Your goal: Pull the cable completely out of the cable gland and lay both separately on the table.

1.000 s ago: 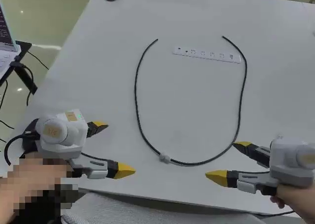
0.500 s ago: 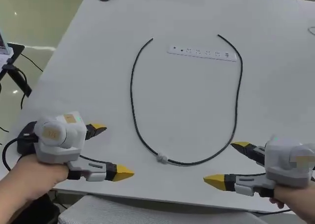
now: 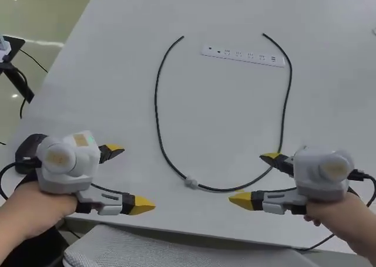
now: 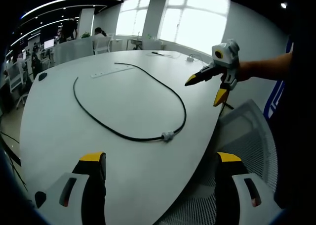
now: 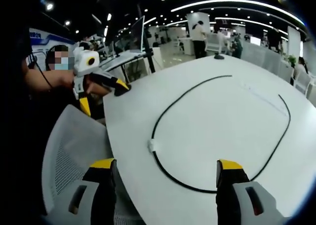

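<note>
While both hands hang at the near edge, the big white table stretches away across the head view, and a grey mesh chair is tucked just under its front rim. On the tabletop the black cable lies in a long U, both loose ends pointing to the far side and the bend swinging back toward the person. Between those two ends sits a white power strip, flat on the surface, just beside the right-hand end of the cable.

Now the tools. The left gripper is held at the near left edge, yellow-tipped jaws spread wide apart, nothing between them. The right gripper is opposite at the near right, jaws just as wide, also holding nothing; its upper tip sits close by the cable's right-hand run, though contact cannot be judged from here. From the left gripper view the right gripper shows up across the table, above the edge, jaws parted.

And the smallest piece: the cable gland, a little pale fitting, is threaded on the cable at the bottom of the U, resting on the table between the two grippers. The right gripper view catches the cable gland near the table edge, with the cable running through it.
</note>
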Demonstrator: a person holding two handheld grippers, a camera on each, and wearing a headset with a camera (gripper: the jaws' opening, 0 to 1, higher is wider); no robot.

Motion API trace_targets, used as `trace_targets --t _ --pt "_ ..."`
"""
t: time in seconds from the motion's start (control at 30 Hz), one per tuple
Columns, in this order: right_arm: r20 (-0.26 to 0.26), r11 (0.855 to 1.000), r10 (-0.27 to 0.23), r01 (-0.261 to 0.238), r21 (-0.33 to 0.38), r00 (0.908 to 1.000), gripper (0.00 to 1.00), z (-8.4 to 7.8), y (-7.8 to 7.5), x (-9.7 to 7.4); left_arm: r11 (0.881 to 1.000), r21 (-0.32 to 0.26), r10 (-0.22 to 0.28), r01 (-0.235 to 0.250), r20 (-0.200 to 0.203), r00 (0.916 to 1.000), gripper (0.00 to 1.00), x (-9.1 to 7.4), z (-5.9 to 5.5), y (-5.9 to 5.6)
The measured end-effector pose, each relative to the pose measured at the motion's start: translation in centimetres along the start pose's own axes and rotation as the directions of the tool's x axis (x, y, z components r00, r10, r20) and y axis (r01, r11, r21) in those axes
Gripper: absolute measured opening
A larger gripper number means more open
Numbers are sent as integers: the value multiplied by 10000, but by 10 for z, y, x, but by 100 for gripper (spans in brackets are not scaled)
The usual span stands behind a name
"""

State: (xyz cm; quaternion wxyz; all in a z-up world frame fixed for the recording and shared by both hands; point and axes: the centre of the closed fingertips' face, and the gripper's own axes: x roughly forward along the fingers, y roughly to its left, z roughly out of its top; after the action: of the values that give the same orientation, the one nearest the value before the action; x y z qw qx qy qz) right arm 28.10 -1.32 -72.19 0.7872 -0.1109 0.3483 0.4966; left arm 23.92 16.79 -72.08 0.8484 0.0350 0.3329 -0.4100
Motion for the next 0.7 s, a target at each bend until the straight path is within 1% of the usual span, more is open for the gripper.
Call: trace_targets --t 0.07,0.17,0.3,0.37,0.47,0.57,0.6,0.7 --pt "-71 9998 157 -158 -73 9999 82 4 3 6 10000 50 23 -22 -20 10000 91 1 -1 1" --pt "-371 9991 328 -337 -237 9988 80 6 5 14 10000 -26 36 -36 5 10000 91 2 -2 2" --pt "-558 9985 437 -455 -311 9975 78 9 6 25 10000 -78 25 -25 15 10000 91 4 -5 2" --pt "-697 9979 494 -521 -373 9963 77 11 8 29 10000 4 13 -13 46 10000 89 3 -6 2" --pt "-875 9968 606 -650 -475 9943 75 11 11 37 10000 -43 1 -1 104 9999 89 3 -6 2" --pt "-1234 9965 619 -682 -477 9904 72 9 10 44 10000 -96 15 -15 40 10000 89 4 -8 2" --pt "-1441 9970 581 -649 -423 9878 70 7 9 48 9999 -119 20 -19 5 10000 89 4 -10 3" --pt "-1732 9959 587 -696 -571 9831 67 6 9 56 9999 -154 -23 23 -10 10000 89 4 -11 2"
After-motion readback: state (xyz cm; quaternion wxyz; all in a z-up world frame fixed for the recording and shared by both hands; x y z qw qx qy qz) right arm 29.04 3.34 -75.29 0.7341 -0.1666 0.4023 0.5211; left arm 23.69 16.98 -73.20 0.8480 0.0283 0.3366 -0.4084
